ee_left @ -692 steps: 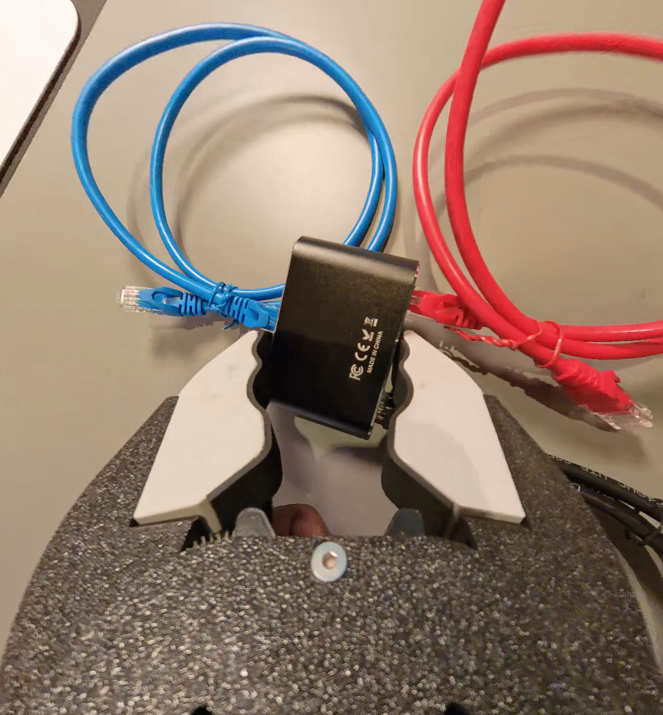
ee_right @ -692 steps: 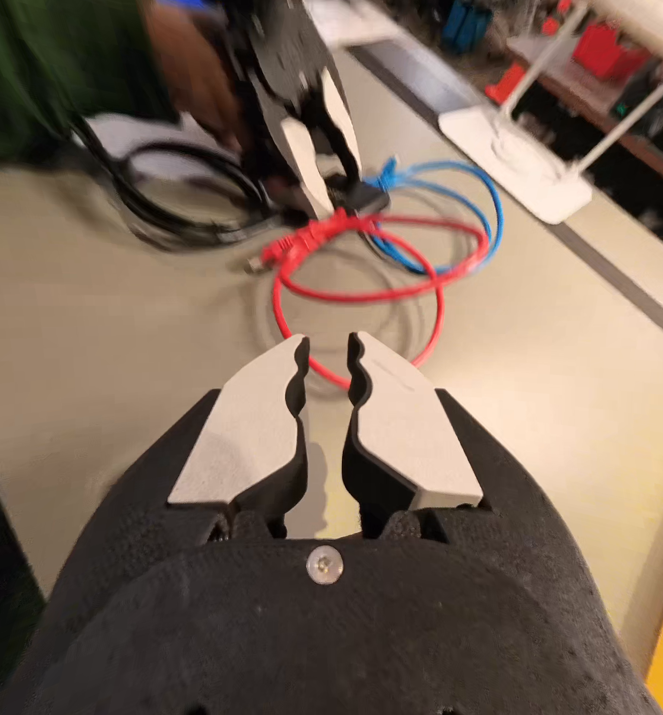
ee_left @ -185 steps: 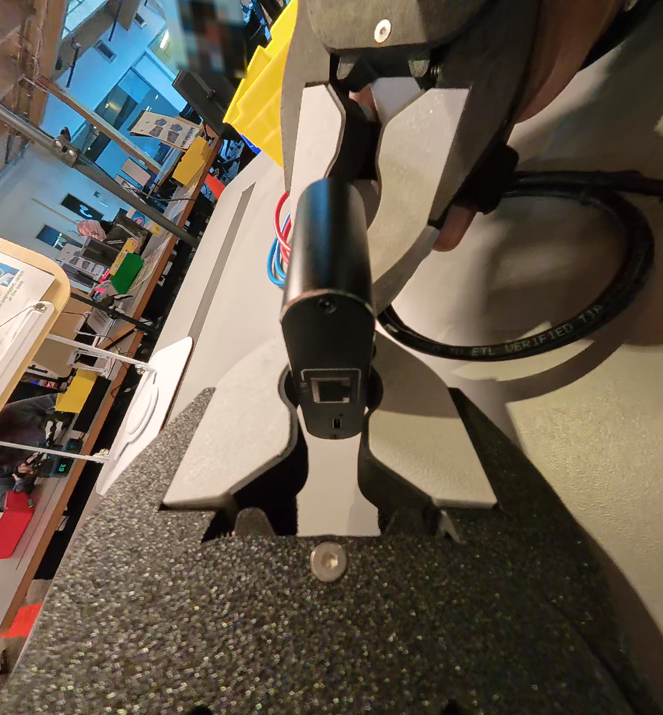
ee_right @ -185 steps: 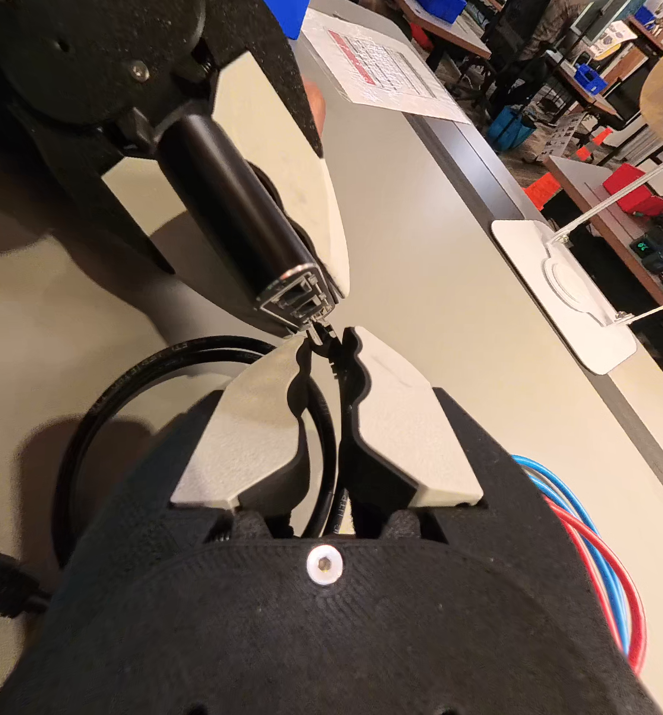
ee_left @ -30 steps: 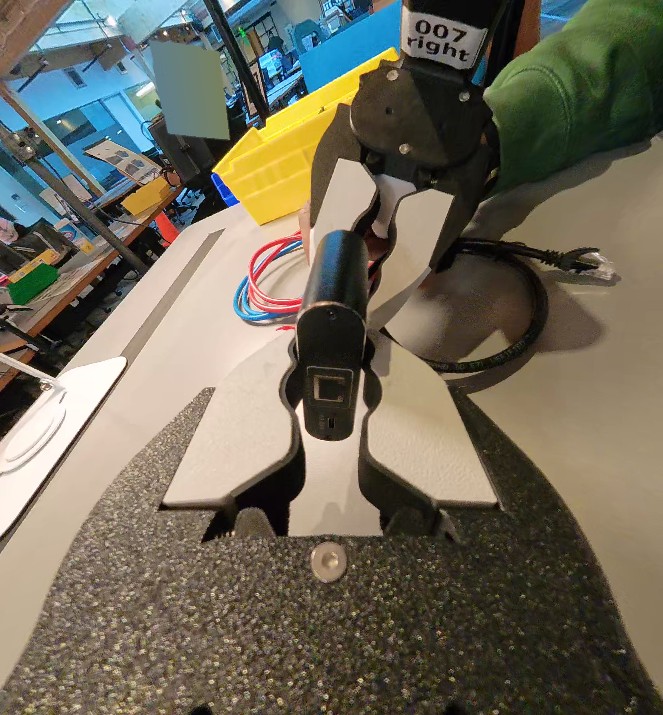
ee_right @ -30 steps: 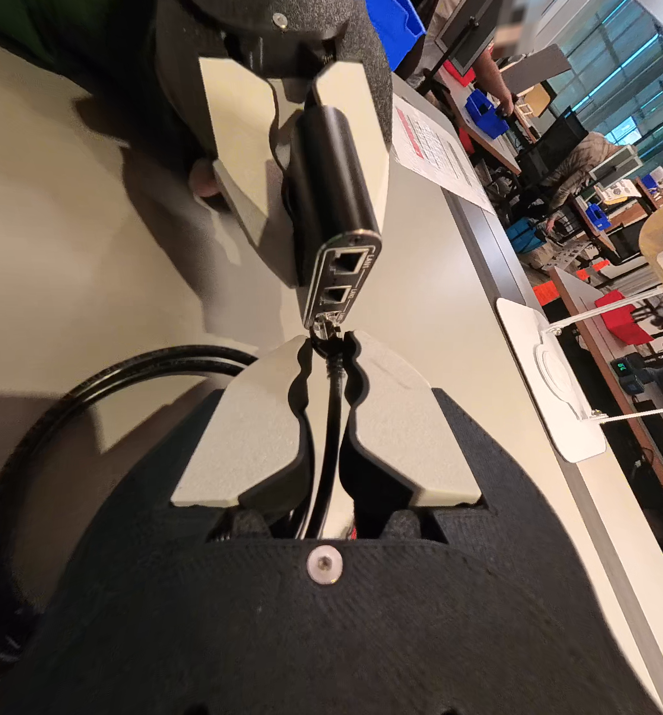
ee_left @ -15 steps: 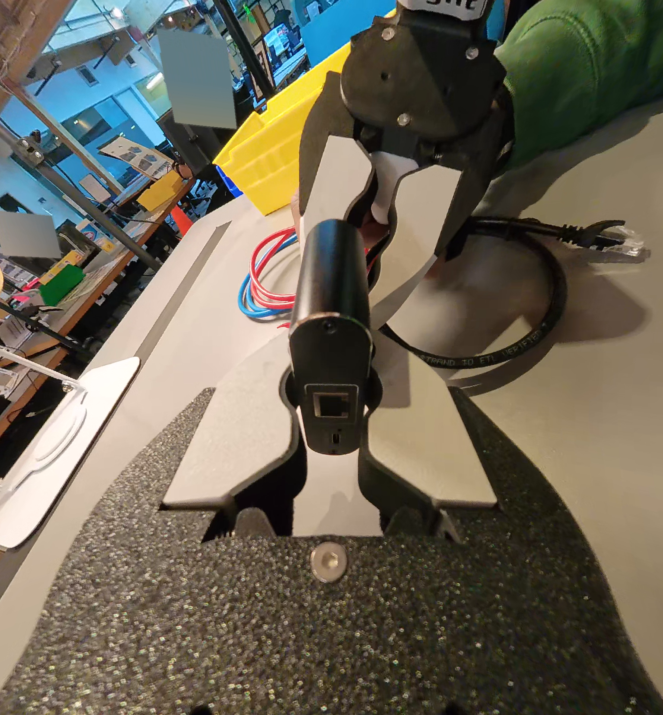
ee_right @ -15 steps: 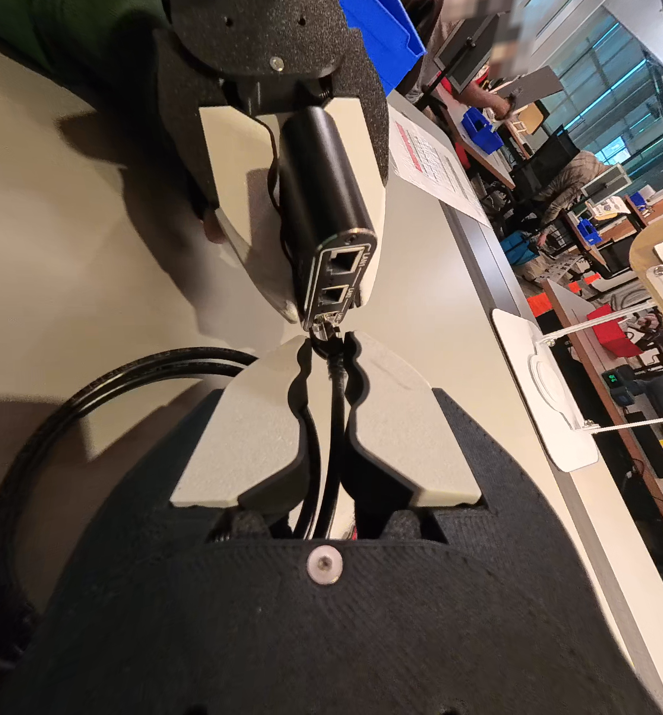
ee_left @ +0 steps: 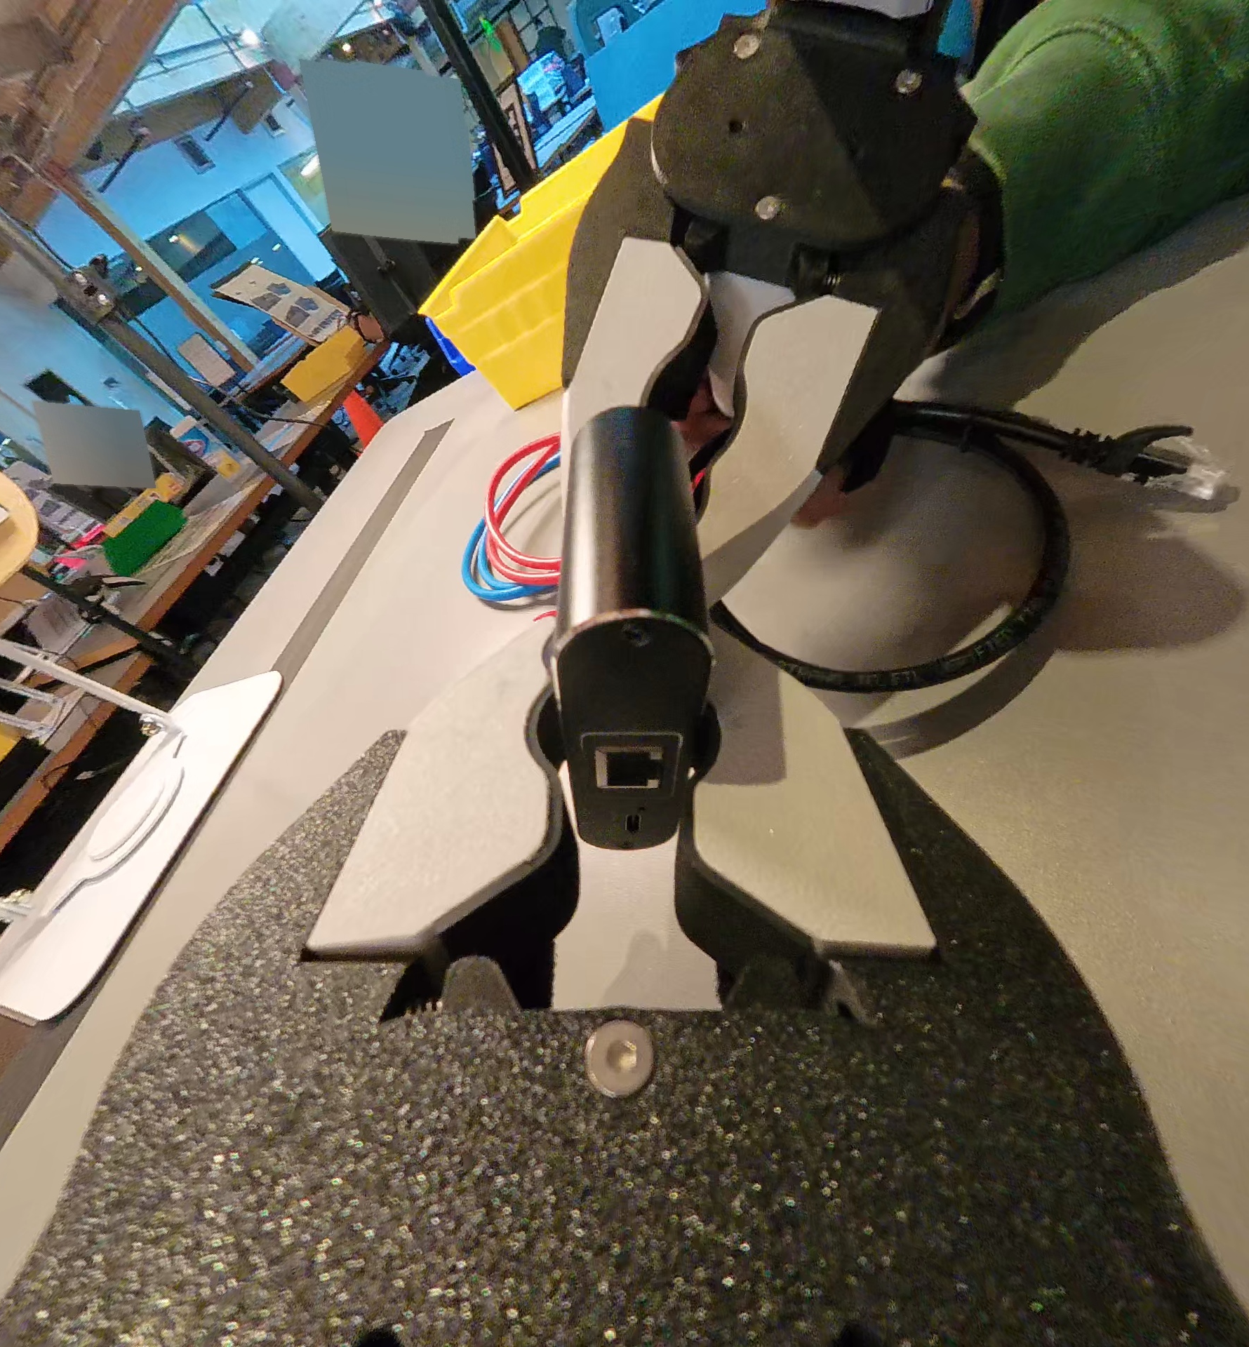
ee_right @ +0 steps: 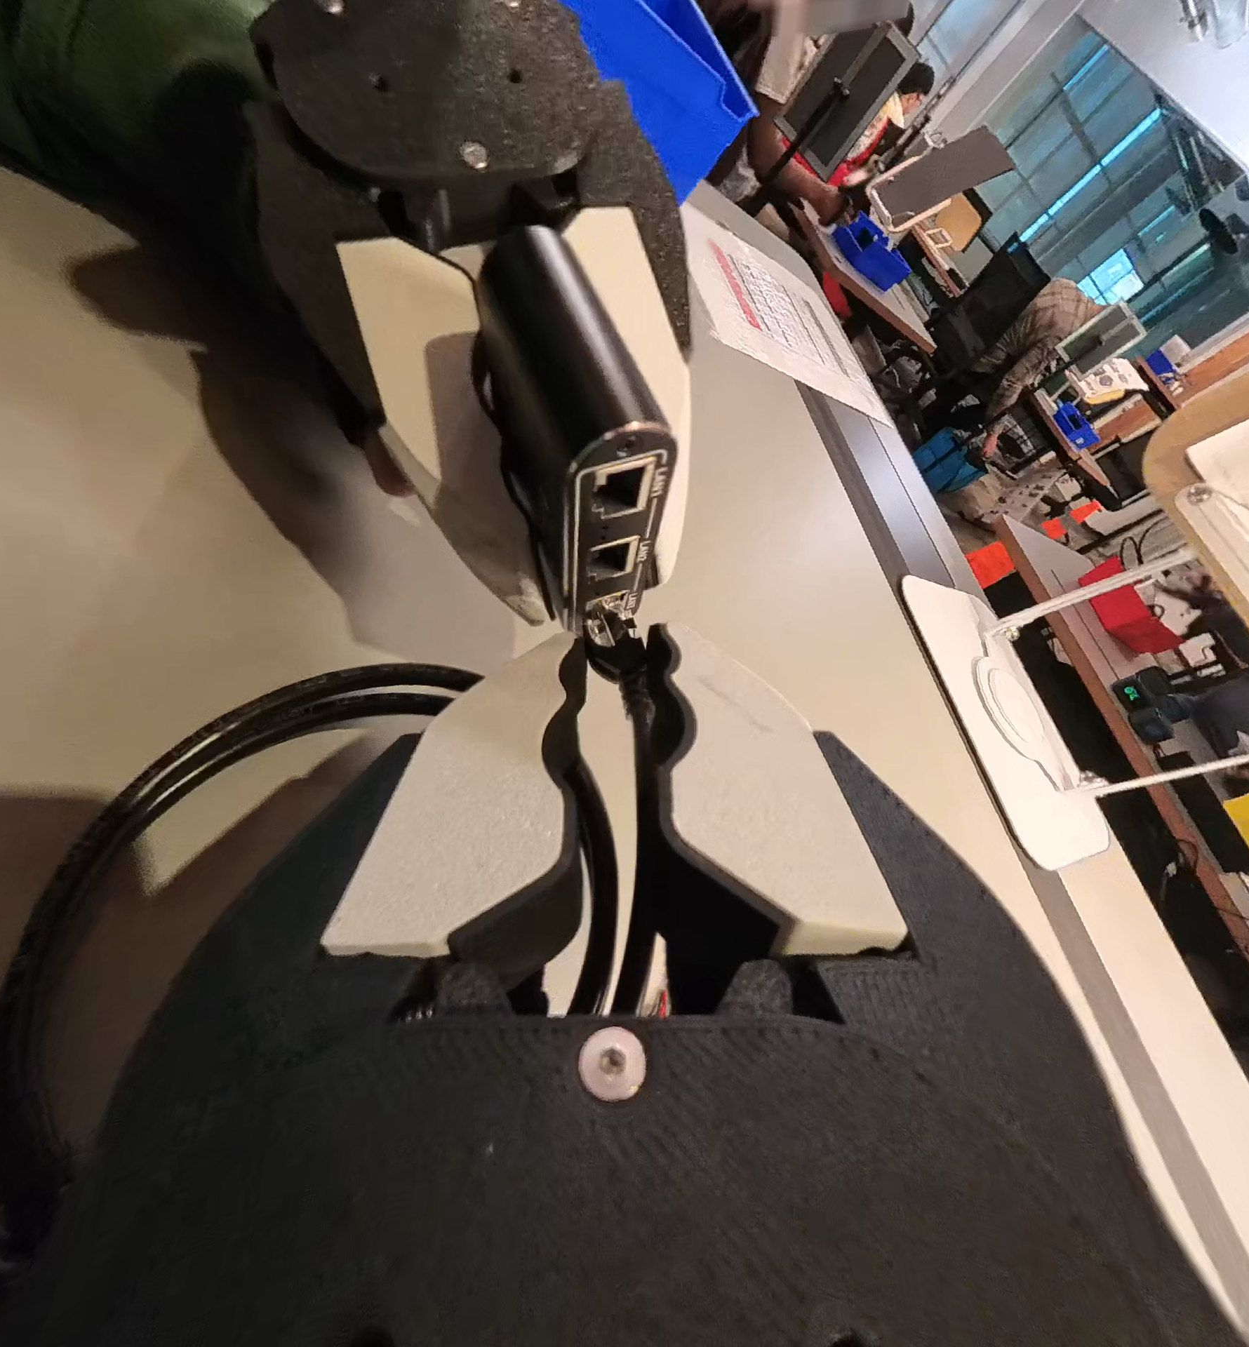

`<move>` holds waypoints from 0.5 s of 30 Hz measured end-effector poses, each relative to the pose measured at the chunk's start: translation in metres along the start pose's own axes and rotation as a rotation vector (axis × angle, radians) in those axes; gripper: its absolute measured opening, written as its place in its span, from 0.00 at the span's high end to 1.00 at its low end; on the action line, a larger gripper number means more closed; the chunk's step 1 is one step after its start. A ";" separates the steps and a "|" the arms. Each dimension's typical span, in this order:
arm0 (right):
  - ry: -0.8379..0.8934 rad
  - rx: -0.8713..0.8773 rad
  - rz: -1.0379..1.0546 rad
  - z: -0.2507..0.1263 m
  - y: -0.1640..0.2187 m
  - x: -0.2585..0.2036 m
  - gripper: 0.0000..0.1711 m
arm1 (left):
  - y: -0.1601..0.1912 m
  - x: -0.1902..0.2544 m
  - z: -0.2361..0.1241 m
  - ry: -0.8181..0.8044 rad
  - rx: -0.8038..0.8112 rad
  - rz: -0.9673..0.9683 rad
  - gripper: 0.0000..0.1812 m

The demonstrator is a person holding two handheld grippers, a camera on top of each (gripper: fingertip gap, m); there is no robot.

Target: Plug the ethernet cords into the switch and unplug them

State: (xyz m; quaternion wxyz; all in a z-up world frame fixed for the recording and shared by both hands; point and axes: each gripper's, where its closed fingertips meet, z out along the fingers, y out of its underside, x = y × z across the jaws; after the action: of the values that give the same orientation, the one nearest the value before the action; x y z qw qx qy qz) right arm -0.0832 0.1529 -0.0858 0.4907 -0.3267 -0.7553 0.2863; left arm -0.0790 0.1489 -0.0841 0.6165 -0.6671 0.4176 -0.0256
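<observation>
My left gripper (ee_left: 629, 718) is shut on the black switch (ee_left: 629, 554) and holds it above the table, with a single port facing the camera. In the right wrist view the switch (ee_right: 570, 379) shows its far face with two empty ports (ee_right: 618, 525). My right gripper (ee_right: 618, 649) is shut on the plug of the black ethernet cord (ee_right: 133, 802). The plug tip (ee_right: 611, 619) sits at the lowest port; how deep it goes I cannot tell. The cord's free plug (ee_left: 1183, 466) lies on the table. The red and blue cords (ee_left: 512, 532) lie coiled behind the switch.
Yellow bins (ee_left: 534, 291) stand at the table's far edge. A white lamp base (ee_left: 118, 824) sits at the left and also shows in the right wrist view (ee_right: 1008, 729). A paper sheet (ee_right: 789, 321) lies beside a blue bin (ee_right: 665, 73). A green sleeve (ee_left: 1117, 146) is behind the right gripper. Only a small space, under 4 cm, lies between the two pairs of fingers.
Both grippers have shifted and tilted slightly while facing each other. The black plug has stayed at the switch's lowest port. Both grips are unchanged.
</observation>
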 end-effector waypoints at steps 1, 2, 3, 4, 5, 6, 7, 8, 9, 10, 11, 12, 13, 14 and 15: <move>0.016 -0.006 0.008 0.000 0.000 0.002 0.91 | 0.000 -0.001 0.000 -0.010 -0.004 -0.004 0.85; 0.037 -0.013 0.016 0.000 0.000 0.003 0.91 | 0.000 -0.003 0.000 -0.021 -0.008 -0.006 0.84; 0.055 -0.024 0.025 0.001 0.000 0.005 0.92 | 0.001 -0.004 0.001 -0.036 -0.015 0.004 0.84; 0.073 -0.038 0.039 0.001 0.001 0.007 0.92 | 0.001 -0.006 0.001 -0.056 -0.028 0.025 0.84; 0.088 -0.045 0.051 0.002 0.002 0.008 0.92 | 0.002 -0.007 0.002 -0.077 -0.041 0.051 0.84; 0.100 -0.048 0.057 0.002 0.002 0.010 0.92 | 0.002 -0.008 0.002 -0.094 -0.053 0.071 0.84; 0.111 -0.053 0.063 0.002 0.003 0.011 0.92 | 0.002 -0.009 0.003 -0.109 -0.063 0.084 0.84; 0.121 -0.056 0.071 0.002 0.003 0.012 0.92 | 0.002 -0.010 0.003 -0.125 -0.068 0.093 0.84; 0.131 -0.061 0.083 0.002 0.003 0.013 0.92 | 0.002 -0.011 0.004 -0.138 -0.074 0.104 0.84; 0.138 -0.062 0.093 0.002 0.003 0.014 0.92 | 0.001 -0.012 0.004 -0.149 -0.076 0.118 0.84; 0.145 -0.061 0.103 0.001 0.002 0.015 0.92 | 0.001 -0.013 0.003 -0.157 -0.076 0.130 0.84; 0.152 -0.063 0.109 0.001 0.002 0.015 0.92 | 0.000 -0.013 0.003 -0.166 -0.079 0.140 0.84; 0.161 -0.065 0.116 0.001 0.002 0.016 0.92 | 0.000 -0.014 0.003 -0.177 -0.082 0.151 0.84; 0.168 -0.060 0.119 0.001 0.002 0.017 0.92 | -0.001 -0.014 0.003 -0.187 -0.085 0.162 0.84; 0.172 -0.061 0.123 0.000 0.002 0.017 0.92 | -0.001 -0.015 0.003 -0.196 -0.092 0.166 0.84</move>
State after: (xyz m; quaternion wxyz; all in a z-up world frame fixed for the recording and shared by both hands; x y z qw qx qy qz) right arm -0.0885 0.1674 -0.0778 0.5250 -0.4108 -0.6972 0.2637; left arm -0.0863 0.1601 -0.0771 0.6231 -0.6569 0.4100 0.1100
